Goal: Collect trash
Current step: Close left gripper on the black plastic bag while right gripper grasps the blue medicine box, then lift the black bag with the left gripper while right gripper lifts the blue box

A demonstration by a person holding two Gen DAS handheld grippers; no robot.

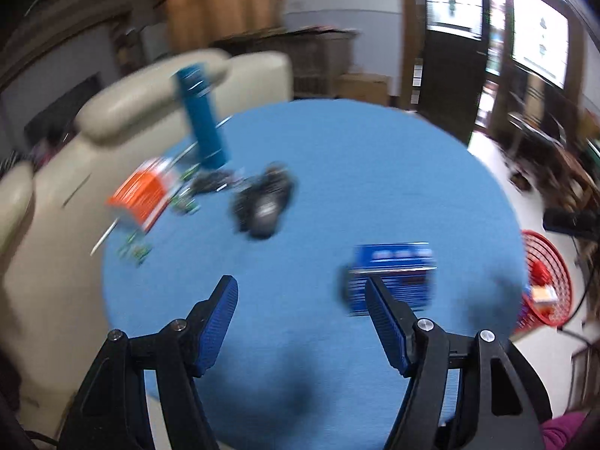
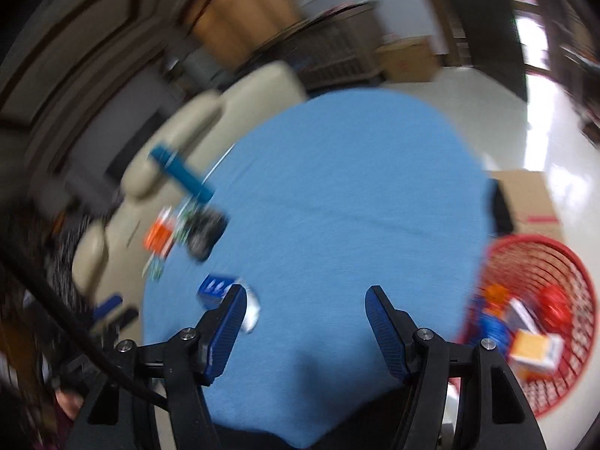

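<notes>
A round table with a blue cloth [image 1: 337, 172] holds a blue box [image 1: 393, 277], a black object [image 1: 264, 202], an orange and white carton [image 1: 144, 193], small green scraps [image 1: 135, 251] and a tall blue bottle [image 1: 202, 120]. My left gripper [image 1: 300, 292] is open and empty above the table, its right finger just left of the blue box. My right gripper [image 2: 305, 300] is open and empty over the cloth [image 2: 337, 187]. The blue box [image 2: 215, 288] lies beside its left finger. A red mesh basket [image 2: 562, 262] with several pieces of trash stands at the right. Both views are blurred.
A cream sofa [image 1: 56, 225] lies left of the table. The red basket [image 1: 551, 262] sits on the floor off the table's right edge. A cardboard box [image 2: 525, 198] stands behind the basket. A wooden cabinet [image 1: 300, 60] is at the back.
</notes>
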